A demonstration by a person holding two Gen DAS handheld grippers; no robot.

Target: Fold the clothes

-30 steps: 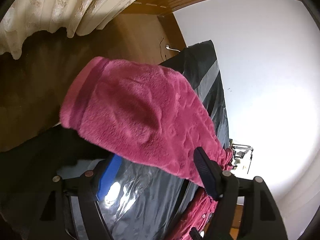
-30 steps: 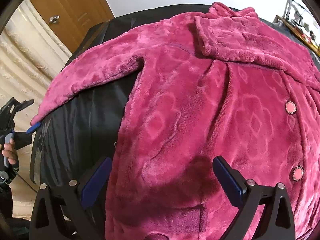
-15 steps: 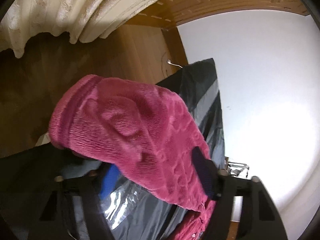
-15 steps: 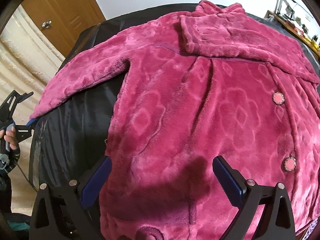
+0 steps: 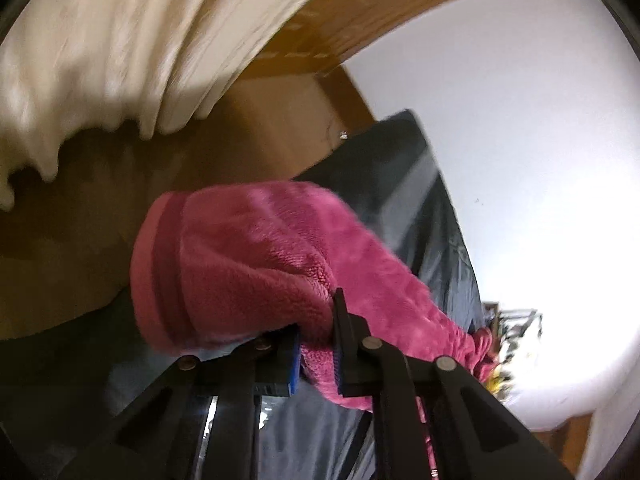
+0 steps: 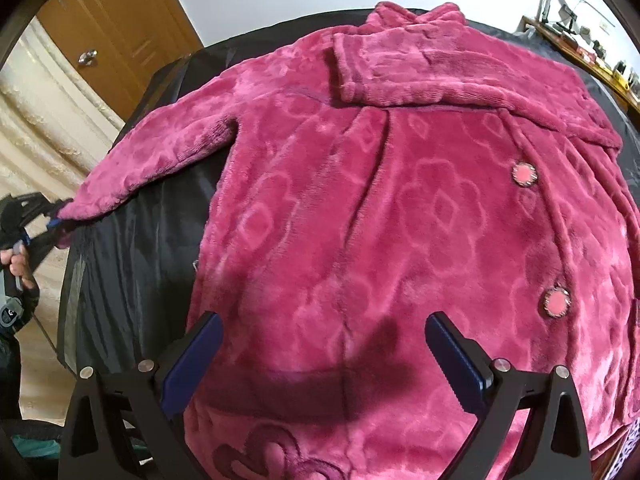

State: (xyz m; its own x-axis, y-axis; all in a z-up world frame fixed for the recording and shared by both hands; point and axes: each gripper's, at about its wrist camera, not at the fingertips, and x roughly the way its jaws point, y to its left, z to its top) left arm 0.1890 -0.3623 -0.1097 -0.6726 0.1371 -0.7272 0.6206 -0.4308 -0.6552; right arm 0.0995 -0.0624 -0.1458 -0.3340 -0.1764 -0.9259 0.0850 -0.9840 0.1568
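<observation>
The pink fleece jacket (image 6: 400, 208) lies spread flat on the black-covered desk (image 6: 132, 264). My left claw (image 5: 316, 344) has just closed, pinching its sleeve cuff (image 5: 224, 264), probably to fold it inward. My right claw (image 6: 320, 356) hovers wide above the hem.

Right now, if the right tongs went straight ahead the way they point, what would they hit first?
Most likely the pink coat lying flat on the black cover. The right tongs hang open over its lower front, nothing between them, though how far above is unclear.
</observation>
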